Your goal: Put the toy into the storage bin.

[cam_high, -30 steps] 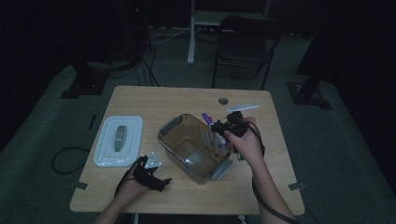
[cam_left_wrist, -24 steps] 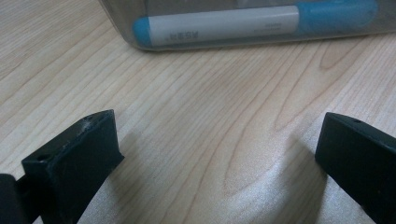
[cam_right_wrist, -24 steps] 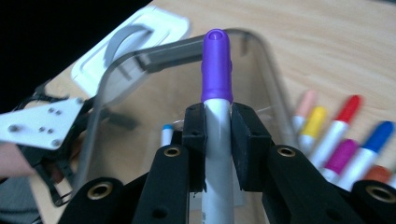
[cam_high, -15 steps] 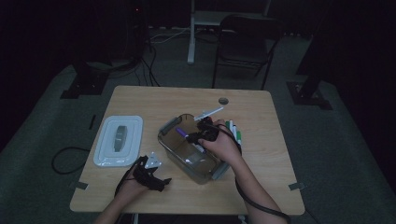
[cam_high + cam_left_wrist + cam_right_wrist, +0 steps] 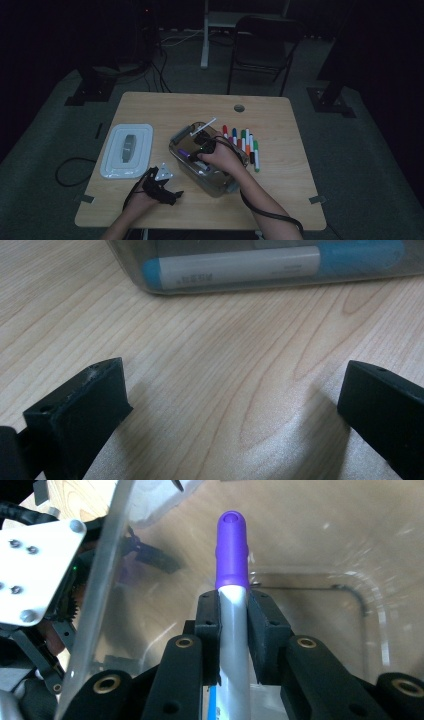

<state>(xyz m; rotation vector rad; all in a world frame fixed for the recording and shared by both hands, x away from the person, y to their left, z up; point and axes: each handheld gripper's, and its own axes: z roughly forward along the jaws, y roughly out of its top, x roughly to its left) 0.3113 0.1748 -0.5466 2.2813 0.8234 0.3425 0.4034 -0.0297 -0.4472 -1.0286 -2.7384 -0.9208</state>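
Observation:
A clear plastic bin (image 5: 218, 190) stands mid-table. My right gripper (image 5: 196, 157) reaches down inside it, shut on a grey marker with a purple cap (image 5: 184, 153). In the right gripper view the jaws (image 5: 234, 605) clamp the marker's barrel and the purple cap (image 5: 231, 550) sticks out ahead toward the bin's floor. My left gripper (image 5: 162, 187) rests on the table front-left of the bin, open and holding nothing. In the left gripper view its jaws (image 5: 235, 405) stand wide over bare wood, facing the bin wall (image 5: 130, 267). A blue-capped marker (image 5: 230, 267) lies behind that wall.
Several coloured markers (image 5: 242, 142) lie in a row right of the bin. A white syringe-like stick (image 5: 205, 125) lies at the bin's far rim. The bin's white lid (image 5: 126, 150) lies at the table's left. A chair (image 5: 262, 45) stands beyond the table.
My right hand has carried the purple-capped marker leftward from the bin's right side and down into the bin. The left gripper has stayed put.

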